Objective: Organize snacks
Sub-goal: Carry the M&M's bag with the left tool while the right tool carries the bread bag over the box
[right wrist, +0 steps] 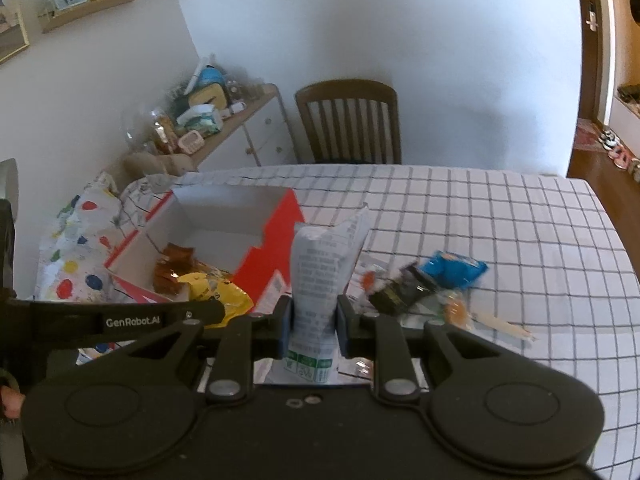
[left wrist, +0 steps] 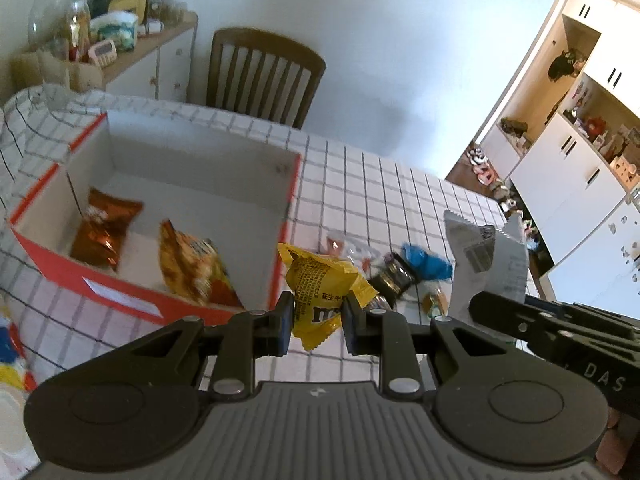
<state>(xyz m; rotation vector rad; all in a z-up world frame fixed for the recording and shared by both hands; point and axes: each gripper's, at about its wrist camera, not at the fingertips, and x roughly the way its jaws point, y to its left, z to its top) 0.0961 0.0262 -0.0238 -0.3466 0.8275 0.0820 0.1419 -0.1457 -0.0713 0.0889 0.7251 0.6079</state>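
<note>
My left gripper (left wrist: 316, 322) is shut on a yellow M&M's bag (left wrist: 320, 286), held above the table just right of the red box (left wrist: 120, 286). The box is open with white inside and holds a brown packet (left wrist: 106, 228) and an orange packet (left wrist: 192, 268). My right gripper (right wrist: 312, 324) is shut on a grey-white snack pouch (right wrist: 320, 276), held upright; it also shows in the left wrist view (left wrist: 486, 260). The red box (right wrist: 276, 252) lies to its left. Loose snacks remain on the table: a blue packet (right wrist: 456, 270) and a black packet (right wrist: 400, 290).
The table has a white checked cloth (right wrist: 500, 232). A wooden chair (right wrist: 352, 120) stands at its far side. A cluttered sideboard (right wrist: 224, 128) is at the left wall. A spotted bag (right wrist: 72, 256) lies left of the box. White cabinets (left wrist: 560, 168) stand to the right.
</note>
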